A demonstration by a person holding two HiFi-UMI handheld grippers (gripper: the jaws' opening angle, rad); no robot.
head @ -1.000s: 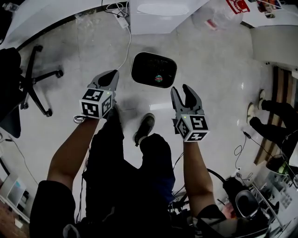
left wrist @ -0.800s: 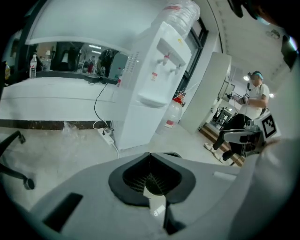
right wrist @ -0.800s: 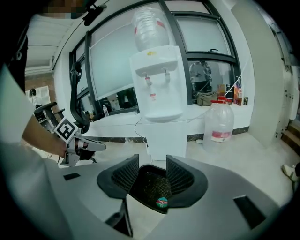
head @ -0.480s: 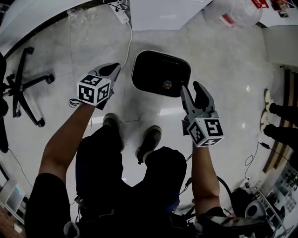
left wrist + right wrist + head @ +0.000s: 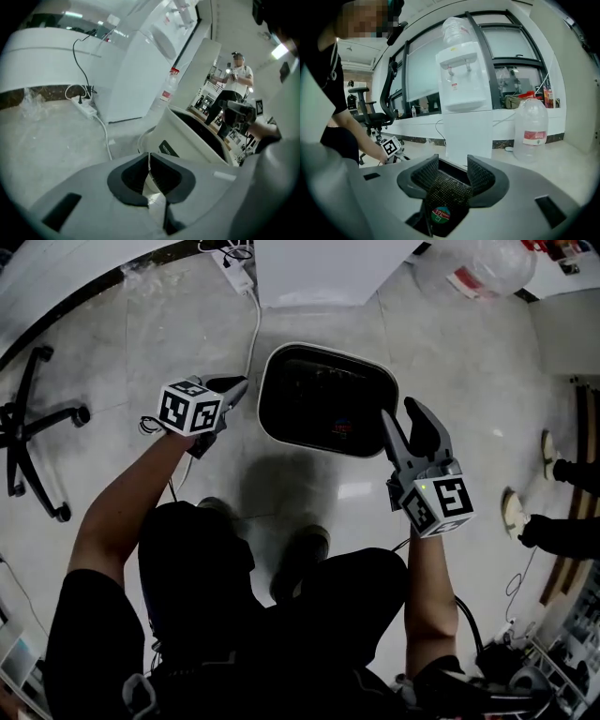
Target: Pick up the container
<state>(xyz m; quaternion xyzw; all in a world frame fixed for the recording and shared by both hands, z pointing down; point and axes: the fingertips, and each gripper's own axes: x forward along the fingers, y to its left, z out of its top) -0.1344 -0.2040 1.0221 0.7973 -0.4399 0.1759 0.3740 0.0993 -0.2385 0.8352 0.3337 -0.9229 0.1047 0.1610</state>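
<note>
step: approach / pre-grasp, nothing lifted yet
container (image 5: 314, 395): white-walled bin with a dark mesh inside, standing upright on the floor (image 5: 450, 343) between the two grippers, just ahead of the person's feet
left gripper (image 5: 240, 384): jaws pressed together with nothing in them; tip just beside the bin's left rim, can't tell if it touches
right gripper (image 5: 400, 411): jaws spread wide and empty; sits at the bin's right rim, with the dark interior and a round sticker (image 5: 441, 214) on the bottom showing through the gap
rim vs jaws: can't tell whether the right wall is between the right jaws or just beside them
next move (judged): right jaws must straddle the right wall and clamp on it; the left would have to open to take the opposite rim, or else brace the side
risk (judged): a one-sided pinch on a big bin may let it tilt when lifted
</note>
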